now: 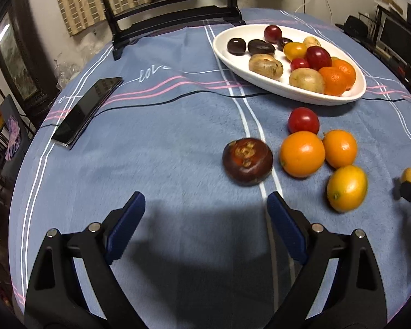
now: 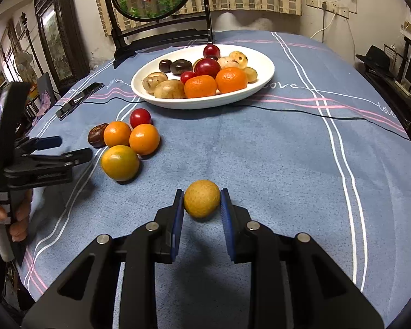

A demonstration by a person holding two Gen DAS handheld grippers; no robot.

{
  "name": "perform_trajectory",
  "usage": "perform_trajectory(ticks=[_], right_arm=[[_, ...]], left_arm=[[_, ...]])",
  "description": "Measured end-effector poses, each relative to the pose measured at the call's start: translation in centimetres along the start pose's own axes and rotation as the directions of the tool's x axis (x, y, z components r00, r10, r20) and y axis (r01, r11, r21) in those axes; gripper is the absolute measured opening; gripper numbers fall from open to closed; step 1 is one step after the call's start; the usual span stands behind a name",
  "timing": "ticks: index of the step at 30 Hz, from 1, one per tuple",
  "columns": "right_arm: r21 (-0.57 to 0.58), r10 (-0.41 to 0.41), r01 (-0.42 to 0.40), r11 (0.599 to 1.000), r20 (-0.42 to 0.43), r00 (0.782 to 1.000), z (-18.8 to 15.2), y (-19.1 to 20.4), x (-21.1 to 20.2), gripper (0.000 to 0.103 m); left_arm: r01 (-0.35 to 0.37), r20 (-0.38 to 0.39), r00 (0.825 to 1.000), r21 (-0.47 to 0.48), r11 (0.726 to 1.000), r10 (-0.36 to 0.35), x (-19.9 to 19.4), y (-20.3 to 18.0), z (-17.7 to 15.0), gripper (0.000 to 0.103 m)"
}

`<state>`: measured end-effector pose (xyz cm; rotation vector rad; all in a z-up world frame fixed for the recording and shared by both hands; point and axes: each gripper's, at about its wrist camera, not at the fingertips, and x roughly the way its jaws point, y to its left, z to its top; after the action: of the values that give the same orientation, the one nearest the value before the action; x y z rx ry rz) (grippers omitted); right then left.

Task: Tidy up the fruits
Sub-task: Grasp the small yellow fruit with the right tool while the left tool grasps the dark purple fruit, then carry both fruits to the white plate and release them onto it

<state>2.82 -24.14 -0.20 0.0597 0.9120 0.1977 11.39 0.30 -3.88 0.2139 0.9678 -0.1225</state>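
Looking at the right wrist view, the right hand-held gripper (image 2: pixel 202 201) has a small tan fruit (image 2: pixel 202 198) sitting right between its pads, closed on it or nearly. It's round, so no long axis to fuss over. The white dish (image 2: pixel 263 81) lies straight ahead, upper middle, path clear. The left hand-held gripper (image 1: pixel 205 213) is wide open and empty, with the dark brown fruit (image 1: pixel 247 160) just ahead and oranges (image 1: pixel 302 153) to its right.

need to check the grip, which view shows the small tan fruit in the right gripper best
The right wrist view: the small tan fruit sits centred between the right gripper pads, both contact sides visible. The left wrist view shows only a sliver of it at the frame's right edge.
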Motion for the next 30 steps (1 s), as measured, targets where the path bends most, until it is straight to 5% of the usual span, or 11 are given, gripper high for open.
perform_trajectory(ticks=[9,11,13,30], right_arm=[[-0.006,0.017,-0.017,1.000,-0.011,1.000,0.2,0.1,0.3,0.026],[-0.006,0.017,-0.017,1.000,-0.010,1.000,0.2,0.1,0.3,0.026],[-0.005,0.016,-0.016,1.000,-0.012,1.000,0.2,0.0,0.3,0.026],[-0.026,-0.013,0.013,1.000,0.011,1.000,1.1,0.3,-0.1,0.026]], left_arm=[[0.059,0.006,0.998,0.026,0.998,-0.059,2.0,-1.4,2.1,0.076],[0.096,0.007,0.995,0.026,0.995,-0.096,2.1,-1.5,2.3,0.053],[0.108,0.009,0.994,0.046,0.993,-0.108,1.8,-2.1,2.3,0.043],[0.140,0.015,0.990,-0.023,0.990,-0.140,-0.5,-1.5,1.7,0.042]])
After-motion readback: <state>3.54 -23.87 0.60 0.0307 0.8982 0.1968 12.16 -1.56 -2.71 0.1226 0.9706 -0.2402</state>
